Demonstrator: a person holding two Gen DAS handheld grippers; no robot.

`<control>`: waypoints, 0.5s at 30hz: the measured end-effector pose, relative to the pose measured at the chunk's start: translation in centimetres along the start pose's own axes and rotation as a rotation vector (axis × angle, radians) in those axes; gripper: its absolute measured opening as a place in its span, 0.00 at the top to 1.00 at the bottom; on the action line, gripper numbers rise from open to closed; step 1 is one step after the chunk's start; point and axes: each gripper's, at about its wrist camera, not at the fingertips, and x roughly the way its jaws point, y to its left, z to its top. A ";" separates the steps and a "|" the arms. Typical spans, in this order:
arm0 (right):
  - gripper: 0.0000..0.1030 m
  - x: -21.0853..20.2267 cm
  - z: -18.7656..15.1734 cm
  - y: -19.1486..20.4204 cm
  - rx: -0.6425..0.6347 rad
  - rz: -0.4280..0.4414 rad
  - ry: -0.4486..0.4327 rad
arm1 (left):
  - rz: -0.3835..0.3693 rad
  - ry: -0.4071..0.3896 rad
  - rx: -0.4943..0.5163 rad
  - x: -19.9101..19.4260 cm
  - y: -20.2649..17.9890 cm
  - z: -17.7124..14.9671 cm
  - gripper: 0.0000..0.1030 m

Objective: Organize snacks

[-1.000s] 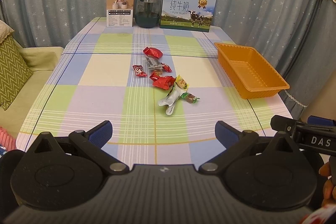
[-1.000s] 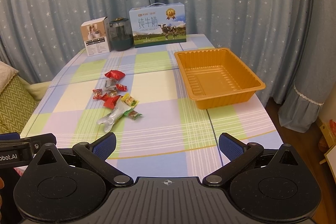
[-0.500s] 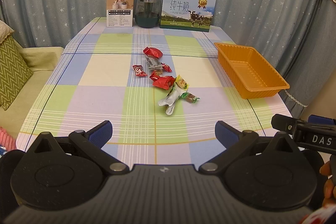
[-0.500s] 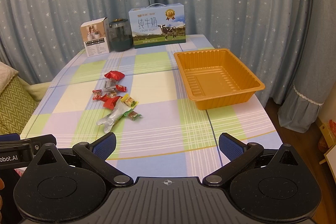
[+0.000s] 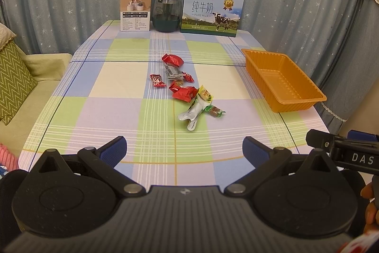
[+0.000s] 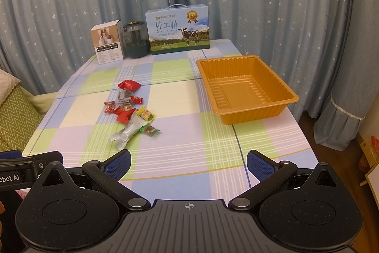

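A loose pile of wrapped snacks (image 5: 184, 84) lies mid-table: red packets, a silver pouch (image 5: 191, 112), a yellow-green packet (image 5: 205, 94) and a small green candy (image 5: 215, 111). The pile also shows in the right wrist view (image 6: 132, 110). An empty orange tray (image 5: 284, 84) stands at the table's right side, also in the right wrist view (image 6: 246, 89). My left gripper (image 5: 184, 151) is open and empty above the near table edge. My right gripper (image 6: 188, 163) is open and empty, beside it on the right.
A white product box (image 5: 135, 10), a dark glass jar (image 5: 165, 13) and a blue milk carton box (image 5: 212, 12) stand along the far edge before starred curtains. A sofa with a green zigzag cushion (image 5: 14, 80) is left of the table.
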 end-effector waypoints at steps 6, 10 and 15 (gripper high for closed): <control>0.00 0.0 0.1 -0.1 0.000 0.000 -0.001 | 0.000 -0.001 0.002 -0.1 -0.1 0.2 0.00; 0.00 0.0 0.1 -0.1 0.000 0.001 -0.001 | -0.001 0.000 0.001 -0.1 -0.1 0.2 0.00; 0.00 0.0 0.1 -0.1 0.000 0.001 -0.001 | -0.001 -0.001 0.001 -0.1 -0.1 0.2 0.00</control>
